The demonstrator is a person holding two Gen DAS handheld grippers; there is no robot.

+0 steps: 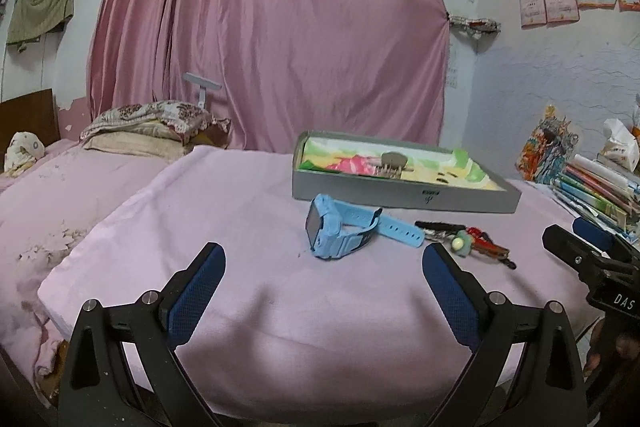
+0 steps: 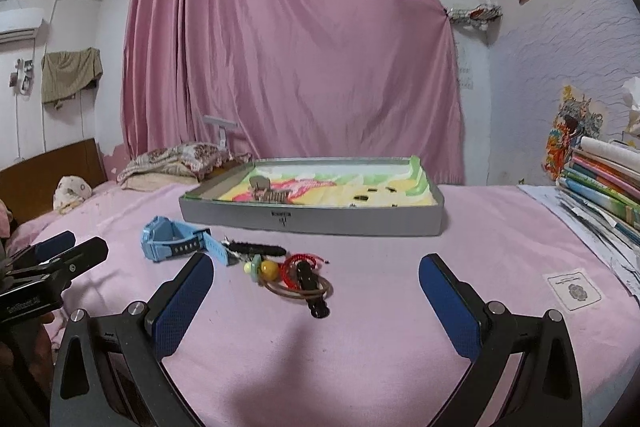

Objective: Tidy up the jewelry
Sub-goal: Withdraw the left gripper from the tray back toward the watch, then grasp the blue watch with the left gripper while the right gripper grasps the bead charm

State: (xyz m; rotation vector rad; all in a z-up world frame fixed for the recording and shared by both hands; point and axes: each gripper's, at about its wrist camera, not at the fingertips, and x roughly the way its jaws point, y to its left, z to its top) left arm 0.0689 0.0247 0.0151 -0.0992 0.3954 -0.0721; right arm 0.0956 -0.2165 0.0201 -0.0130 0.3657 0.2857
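Note:
A light blue watch lies on the pink cloth in front of a grey open box lined with colourful paper. A small metal hair clip lies inside the box. Right of the watch lies a small pile: a black hair clip, green and yellow beads, a red string bracelet and a brown cord with a black strap. My left gripper is open and empty, just short of the watch. My right gripper is open and empty, around the pile's near side.
A stack of books and papers sits at the right edge, with a tissue pack on it. A small card lies on the cloth at right. Pillows and a pink curtain are behind.

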